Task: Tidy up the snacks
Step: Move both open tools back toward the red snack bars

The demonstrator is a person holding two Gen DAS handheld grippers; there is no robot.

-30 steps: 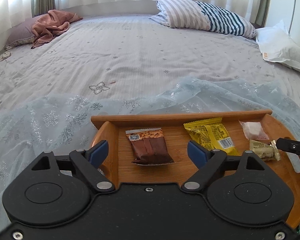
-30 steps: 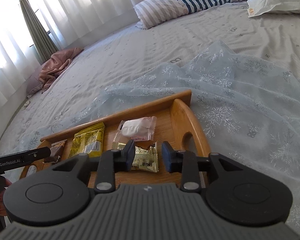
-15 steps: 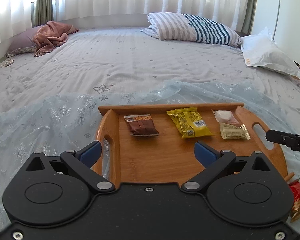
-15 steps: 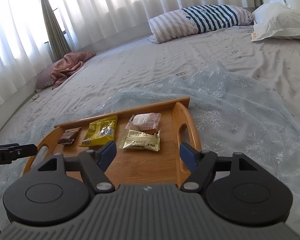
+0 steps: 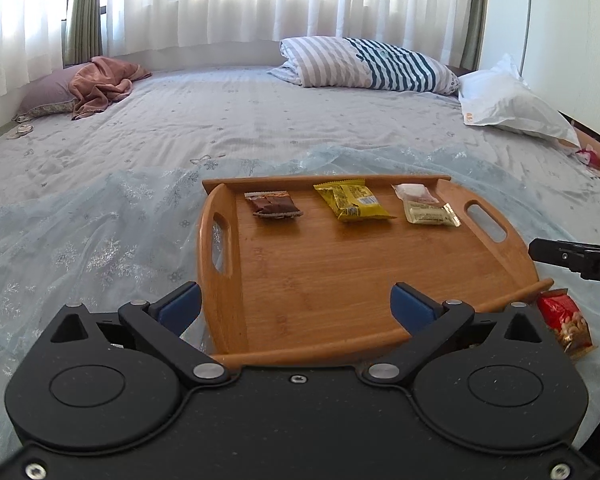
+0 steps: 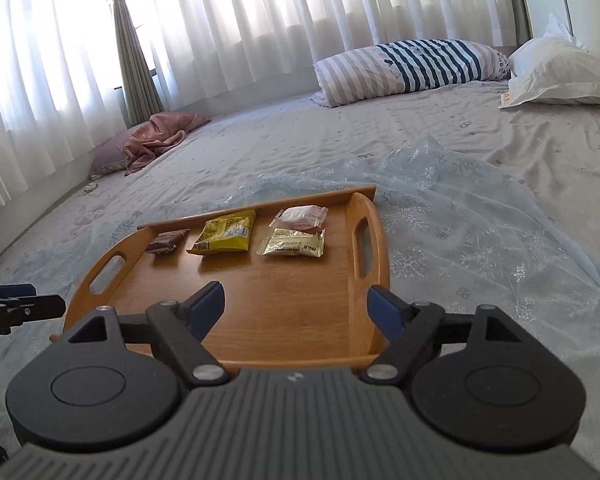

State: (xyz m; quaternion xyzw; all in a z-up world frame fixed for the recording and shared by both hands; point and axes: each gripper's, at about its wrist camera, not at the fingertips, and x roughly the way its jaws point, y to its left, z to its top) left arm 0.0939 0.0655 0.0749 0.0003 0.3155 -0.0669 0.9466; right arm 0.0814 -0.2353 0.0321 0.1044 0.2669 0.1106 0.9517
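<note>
Bamboo tray [image 5: 340, 280] is sitting on a pale blue snowflake cloth [image 5: 80, 248] spread over the bed [image 5: 220, 120]. I'm holding the left tool [image 5: 296, 304] over the tray's near left corner, blue pads spread wide, gripping nothing. I'm holding the right tool [image 6: 296, 308] over the near right part of the tray, also wide apart and holding nothing.

Along the tray's far edge four snacks are lying in a row: brown packet [image 5: 274, 206] at left, yellow packet [image 5: 352, 202] in the middle, then a white-pink packet [image 5: 414, 193] with a beige packet [image 5: 432, 214] just in front of it, the two looking like they're touching or slightly overlapping. Red packet [image 5: 566, 322] is lying off the tray on the cloth, just beside the near right corner, printing too small to read.

Striped pillow [image 6: 412, 68] and white pillow [image 6: 560, 76] are resting at the far side of the bed.
</note>
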